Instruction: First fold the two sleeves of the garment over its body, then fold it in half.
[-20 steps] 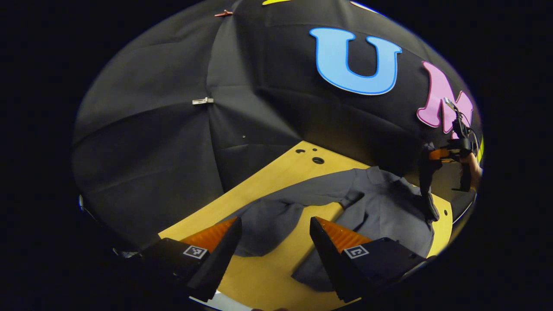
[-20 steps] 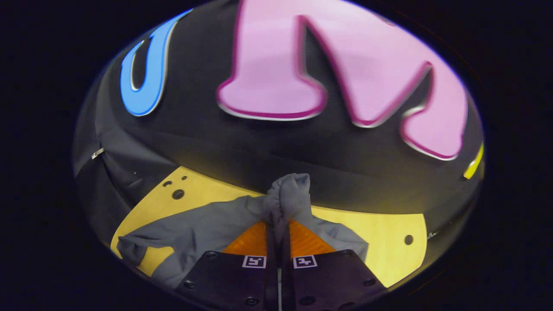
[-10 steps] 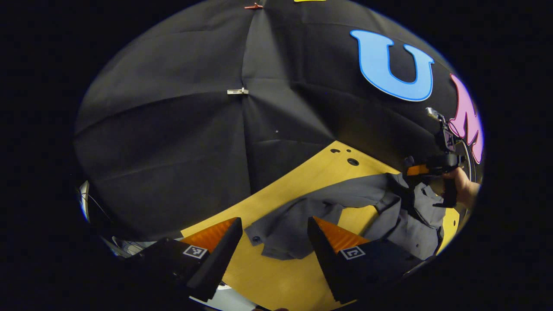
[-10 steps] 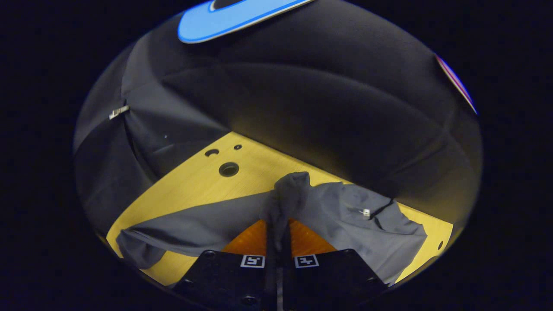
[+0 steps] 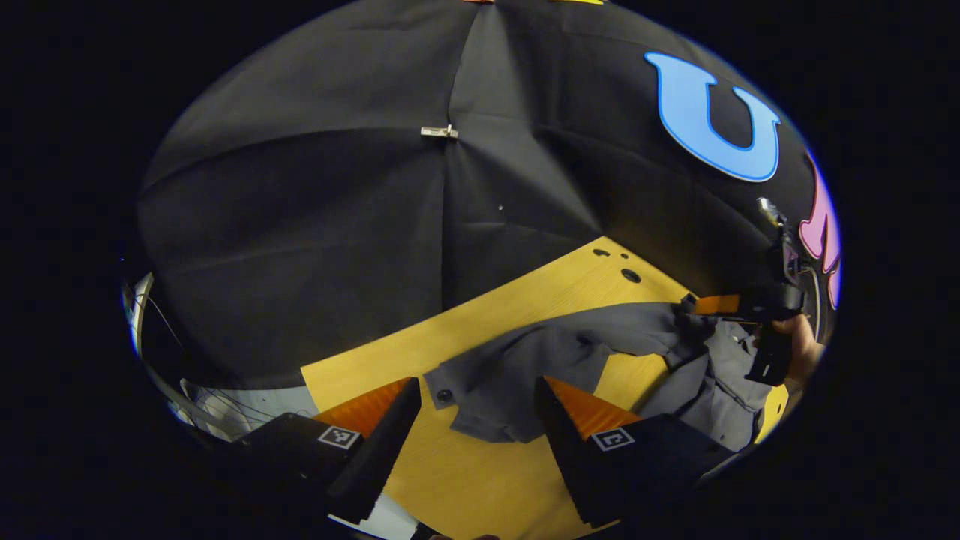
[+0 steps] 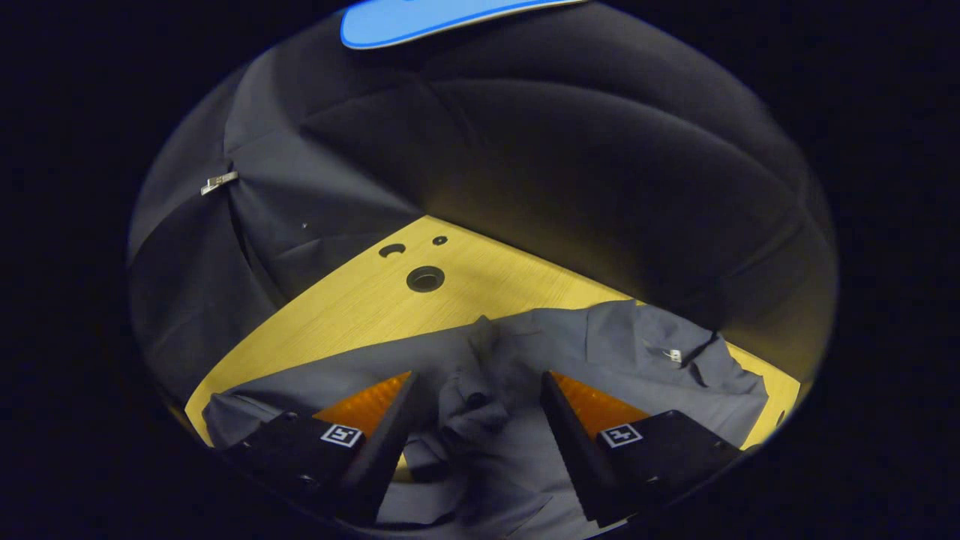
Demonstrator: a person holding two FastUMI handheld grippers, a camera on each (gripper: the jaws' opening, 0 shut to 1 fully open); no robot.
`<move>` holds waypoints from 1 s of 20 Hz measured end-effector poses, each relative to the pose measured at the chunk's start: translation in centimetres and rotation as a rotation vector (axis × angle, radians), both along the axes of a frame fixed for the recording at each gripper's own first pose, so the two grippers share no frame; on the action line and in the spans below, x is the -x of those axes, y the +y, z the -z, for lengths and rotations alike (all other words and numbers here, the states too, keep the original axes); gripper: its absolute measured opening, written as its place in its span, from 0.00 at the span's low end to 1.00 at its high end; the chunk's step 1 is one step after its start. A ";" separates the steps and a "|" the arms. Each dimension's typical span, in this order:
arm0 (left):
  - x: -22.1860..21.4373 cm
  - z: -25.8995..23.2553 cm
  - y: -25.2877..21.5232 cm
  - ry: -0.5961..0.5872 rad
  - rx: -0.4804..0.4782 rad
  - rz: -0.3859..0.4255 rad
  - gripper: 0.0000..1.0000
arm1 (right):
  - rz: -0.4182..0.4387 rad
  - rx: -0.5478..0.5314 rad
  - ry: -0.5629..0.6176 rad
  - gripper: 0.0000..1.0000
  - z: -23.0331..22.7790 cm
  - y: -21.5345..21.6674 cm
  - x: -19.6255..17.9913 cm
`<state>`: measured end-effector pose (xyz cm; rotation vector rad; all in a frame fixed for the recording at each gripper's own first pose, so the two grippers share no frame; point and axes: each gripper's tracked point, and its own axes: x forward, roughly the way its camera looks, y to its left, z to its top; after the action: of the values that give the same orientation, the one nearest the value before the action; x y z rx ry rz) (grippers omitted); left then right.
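While the grey shirt (image 6: 525, 360) lies on the yellow table (image 6: 352, 307), one sleeve (image 5: 495, 382) stretches out flat and another sleeve (image 6: 469, 397) sits bunched on the shirt's body. The right gripper (image 6: 476, 416) is wide open with that bunched cloth between its fingers, holding nothing. The left gripper (image 5: 472, 420) is wide open too, over the flat sleeve's cuff.

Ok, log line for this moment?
right gripper: open above bunched sleeve | left gripper: open, over other sleeve | shirt: on table, no sleeve folded
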<state>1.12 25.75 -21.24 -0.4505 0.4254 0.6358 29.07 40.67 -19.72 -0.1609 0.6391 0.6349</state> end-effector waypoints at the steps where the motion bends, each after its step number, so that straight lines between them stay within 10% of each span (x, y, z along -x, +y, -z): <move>1: -1.3 1.1 0.6 0.016 0.011 -0.010 0.96 | 0.021 -0.016 -0.003 0.98 -0.7 -1.3 0.1; 20: -8.0 9.1 4.1 0.225 0.001 0.055 0.98 | 0.324 -0.005 -0.097 0.98 -4.6 -26.5 7.9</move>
<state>9.10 29.87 -30.38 -0.3679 0.6497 0.6356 21.18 14.21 -15.15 -0.0804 0.5548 0.3139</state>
